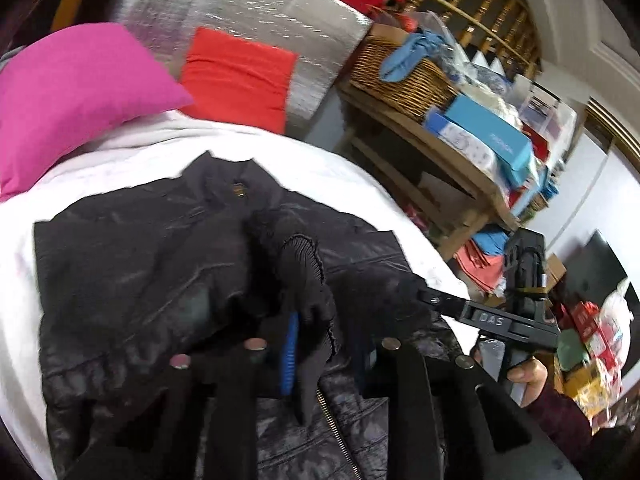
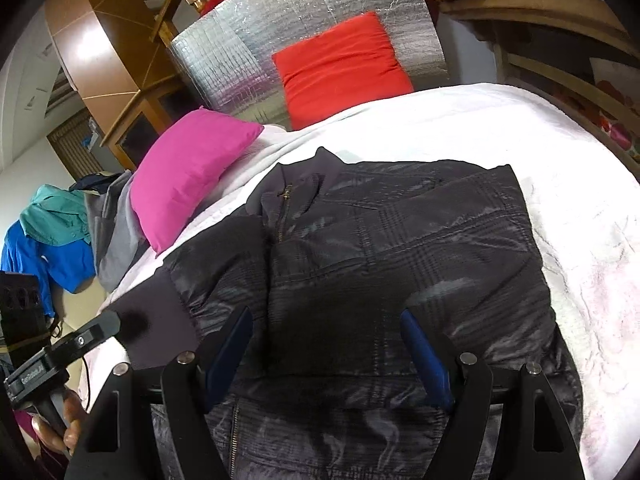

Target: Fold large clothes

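1. A black quilted jacket (image 2: 400, 248) was seen spread across the white bed cover (image 2: 580, 240), collar toward the pillows, its brass zip running down the front.
2. At the left, a pink cushion (image 2: 188, 184) and an orange cushion (image 2: 340, 68) were propped against a silver foil-faced board (image 2: 248, 52) at the head of the bed.
3. The left gripper (image 1: 304, 344) was seen nearly closed and clamped on the ribbed knit cuff (image 1: 304, 276) of one sleeve, which was gathered and lifted over the jacket's front.
4. The right gripper (image 2: 328, 344) was held above the jacket's lower front with its jaws wide apart and nothing pinched between its blue pads (image 2: 428, 364).
5. The jacket was judged soft, padded and moderately bulky; its shiny shell was judged slippery, so thin folds would likely slide out of a pinch.
6. The ribbed cuffs, hem and collar were judged the surest places for a hold, being thicker and less slick.
7. At the right, in the left wrist view, a wicker basket (image 1: 404, 76) was seen on a wooden worktop (image 1: 472, 172), with blue cloth (image 1: 408, 52) spilling over its rim.
8. Beside it, blue boxes (image 1: 492, 140) were stacked; their contents could not be told.
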